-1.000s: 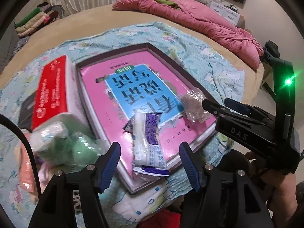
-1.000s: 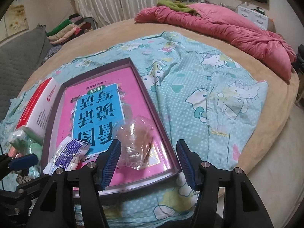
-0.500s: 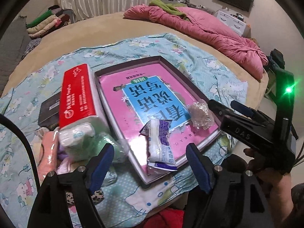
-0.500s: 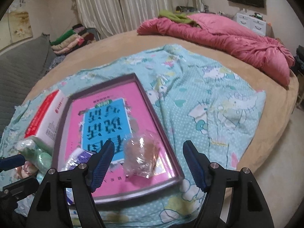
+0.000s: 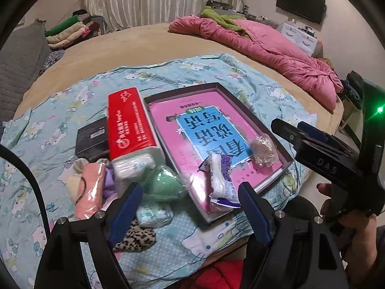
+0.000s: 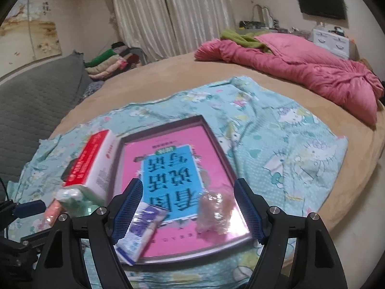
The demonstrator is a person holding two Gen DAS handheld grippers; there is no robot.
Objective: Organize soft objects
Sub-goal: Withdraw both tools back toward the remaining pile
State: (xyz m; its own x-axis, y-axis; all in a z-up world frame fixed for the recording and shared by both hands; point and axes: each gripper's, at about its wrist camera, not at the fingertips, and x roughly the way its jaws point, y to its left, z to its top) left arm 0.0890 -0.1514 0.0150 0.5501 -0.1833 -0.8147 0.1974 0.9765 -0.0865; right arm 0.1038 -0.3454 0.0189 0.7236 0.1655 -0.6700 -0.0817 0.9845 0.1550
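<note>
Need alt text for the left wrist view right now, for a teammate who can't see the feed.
The left tongs, open and empty, hang above a shallow pink tray on a bed, holding a purple-and-white packet and a clear crumpled bag. Left of it sit a red tissue pack and soft bundles.

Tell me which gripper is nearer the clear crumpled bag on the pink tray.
Right. The right gripper hovers open just above the clear crumpled bag, which shows between its jaws. The left gripper hangs open farther off, over the purple-and-white packet.
</note>
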